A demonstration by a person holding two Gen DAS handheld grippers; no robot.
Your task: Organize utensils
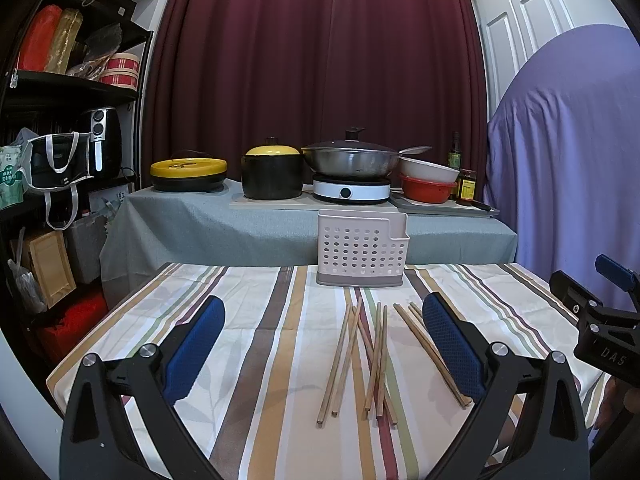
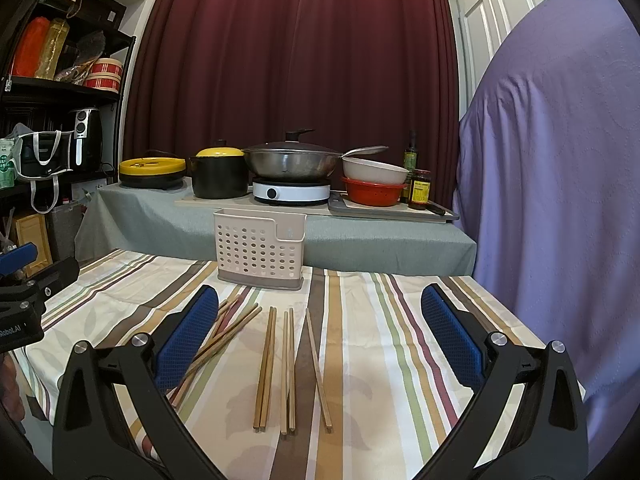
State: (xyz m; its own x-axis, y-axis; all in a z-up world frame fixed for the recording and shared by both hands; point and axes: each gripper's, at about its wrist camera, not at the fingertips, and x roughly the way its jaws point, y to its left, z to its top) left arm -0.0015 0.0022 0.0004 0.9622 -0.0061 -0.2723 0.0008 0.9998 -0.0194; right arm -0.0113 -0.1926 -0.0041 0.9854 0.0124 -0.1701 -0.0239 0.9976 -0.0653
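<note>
A home kitchen corner, set up in a curtained room. Behind the striped-cloth desk (image 1: 248,320) a low cloth-covered counter (image 1: 240,220) carries a lidded wok (image 1: 352,160) on an induction hob (image 1: 351,192), with a black casserole pot (image 1: 272,176) left of the wok. Further left stands a storage shelf (image 1: 72,96) holding an air fryer (image 1: 102,140).

We held both tongs side by side and tilted slightly downward, the left tongs (image 1: 324,332) with their blue pads (image 1: 450,344) spread fully apart and gripping nothing, the right tongs (image 2: 320,328) likewise wide apart and empty.
</note>
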